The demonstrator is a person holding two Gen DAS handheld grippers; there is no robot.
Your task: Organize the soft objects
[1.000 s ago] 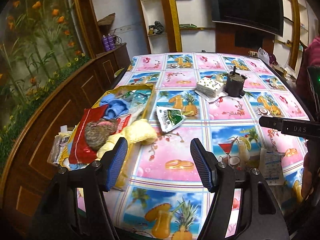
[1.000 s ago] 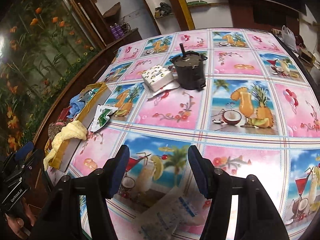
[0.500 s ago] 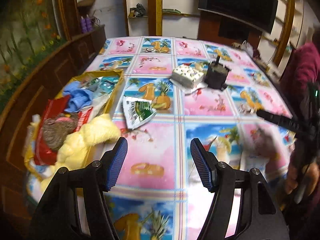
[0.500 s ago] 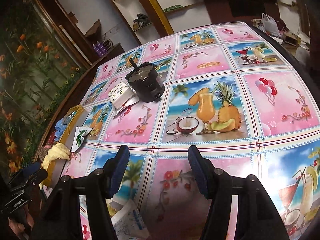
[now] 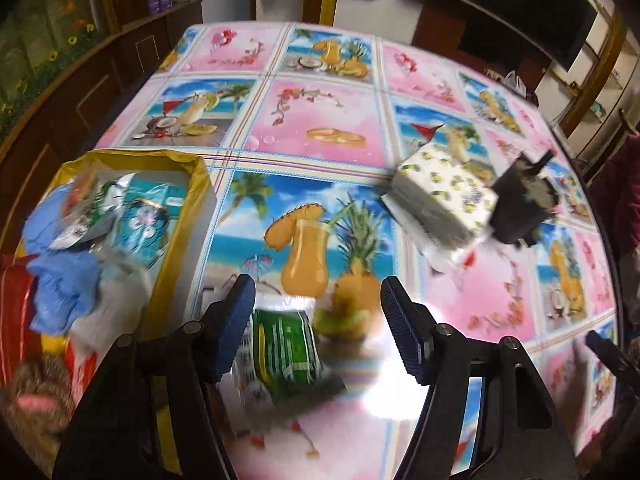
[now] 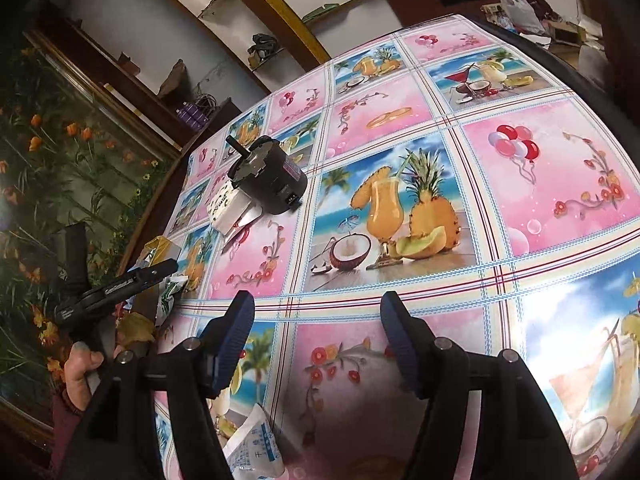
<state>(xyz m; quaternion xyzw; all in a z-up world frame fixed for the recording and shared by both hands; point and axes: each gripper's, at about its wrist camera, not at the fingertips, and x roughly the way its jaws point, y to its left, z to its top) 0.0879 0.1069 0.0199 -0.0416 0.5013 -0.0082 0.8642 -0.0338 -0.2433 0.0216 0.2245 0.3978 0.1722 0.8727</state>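
Foil was what you faced in the left wrist view: a green and white sachet [image 5: 286, 354] lay flat on the printed tablecloth [image 5: 320, 136], just below and between the blue pads of your left gripper [image 5: 318, 330]. It looked light, thin and crinkly, likely slippery on the glossy cloth, so a pinch across one raised edge or a corner would have served better than a press on its flat face. Your left gripper stood wide open, with nothing between its pads; blur kept me from telling whether the left pad touched the sachet. To the left sat the gold-rimmed box [image 5: 200, 184], already holding a blue cloth [image 5: 60, 276], other packets and, at the near left, a brown fuzzy thing [image 5: 34, 396]. Far right lay a lemon-print napkin pack [image 5: 444, 196], touching a black motor [image 5: 522, 208].

In the right wrist view, your right gripper [image 6: 318, 338] was also wide open and empty, hovering over the tablecloth [image 6: 540, 184]. A white and blue paper packet [image 6: 256, 448] lay near, below its left finger, apart from the pads. It seemed light and limp; take it by an edge. The black motor [image 6: 270, 178] stood far left beside the napkin pack [image 6: 230, 206], and your left gripper [image 6: 120, 284] showed at the left edge.
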